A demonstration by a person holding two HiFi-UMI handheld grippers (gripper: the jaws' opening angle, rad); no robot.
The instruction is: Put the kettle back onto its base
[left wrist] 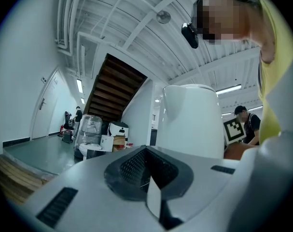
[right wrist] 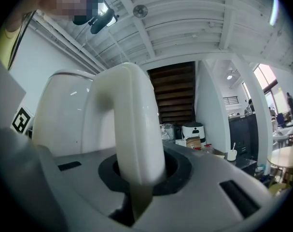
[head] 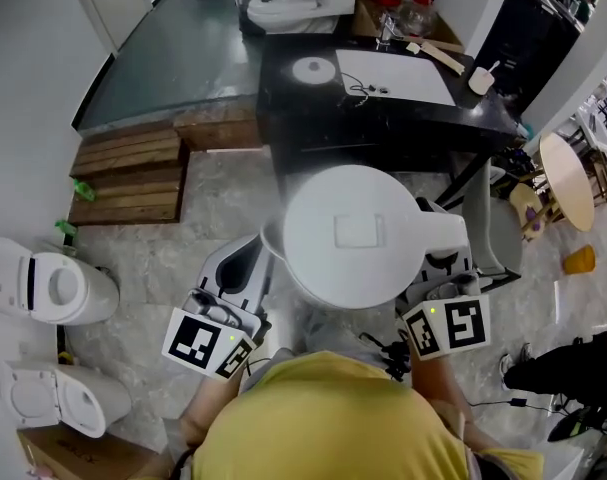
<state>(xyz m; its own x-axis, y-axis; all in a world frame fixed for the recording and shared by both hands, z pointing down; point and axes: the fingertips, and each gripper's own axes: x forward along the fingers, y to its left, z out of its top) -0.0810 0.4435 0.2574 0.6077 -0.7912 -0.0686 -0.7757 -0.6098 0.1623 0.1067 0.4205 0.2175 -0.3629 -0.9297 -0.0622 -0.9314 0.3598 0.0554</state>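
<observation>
**Item: white electric kettle, carried in two hand-held grippers, not yet on its base**

**Right gripper** (right wrist: 136, 197): clenched on the kettle's handle (right wrist: 132, 124). The looped white grip runs down between the jaws and fills the gap.

**Left gripper** (left wrist: 151, 178): jaws appear drawn together on nothing. It sits just beside the kettle's wall on the spout side; I cannot tell whether it touches.

**Kettle** (head: 353, 233): held upright in the air in front of the person, lid closed, between the two grippers.

**Base** (head: 313, 70): round white disc, well beyond the kettle, lying on the black table (head: 283, 108) with its cord trailing to the kettle's handle side.

**Other things, placed from the kettle:**
- White sheet (head: 393, 76), beyond it on the same table, beside the base.
- Wooden steps (head: 133, 173), beyond it on the spout side.
- White toilets (head: 53, 286), on the floor, well off on the spout side.

**Handling, as judged:**
- The shell looks rigid and smooth, so a jaw pressed on the bare wall would likely slide.
- The handle is the proper hold.
- Held there alone, the body hangs off to one side and may tip. A steadying touch low on the spout side would help.
- Contents cannot be seen, so treat it as possibly heavy.
- It should come down level and centred on the base.
</observation>
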